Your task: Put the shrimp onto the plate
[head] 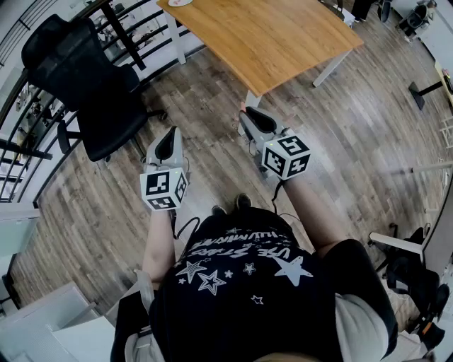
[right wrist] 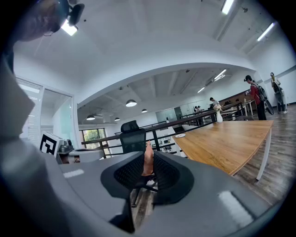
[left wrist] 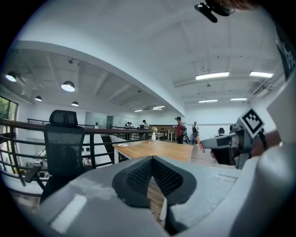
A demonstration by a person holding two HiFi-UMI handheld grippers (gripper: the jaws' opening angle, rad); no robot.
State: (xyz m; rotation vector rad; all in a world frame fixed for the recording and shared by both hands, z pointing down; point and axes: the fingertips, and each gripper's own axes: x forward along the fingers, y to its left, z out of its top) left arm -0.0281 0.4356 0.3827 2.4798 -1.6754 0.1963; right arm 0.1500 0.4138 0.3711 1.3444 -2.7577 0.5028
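A pale pink shrimp point(right wrist: 148, 161) stands upright between the dark pads of my right gripper point(right wrist: 148, 156), which is shut on it. In the head view that gripper point(head: 248, 114) is held level above the wood floor, just short of the near corner of the wooden table point(head: 269, 35). The small white plate point(right wrist: 180, 135) lies far off on the table by the railing; it also shows at the top edge of the head view as plate point(head: 180, 3). My left gripper point(left wrist: 151, 159) is shut with nothing in it, and hangs beside the right one point(head: 168, 136).
A black office chair point(head: 99, 85) stands left of the table against a black railing point(head: 28, 106). A white vase point(right wrist: 217, 115) is at the table's far end. People stand far back in the room. White table legs point(head: 333, 67) reach down at the near right.
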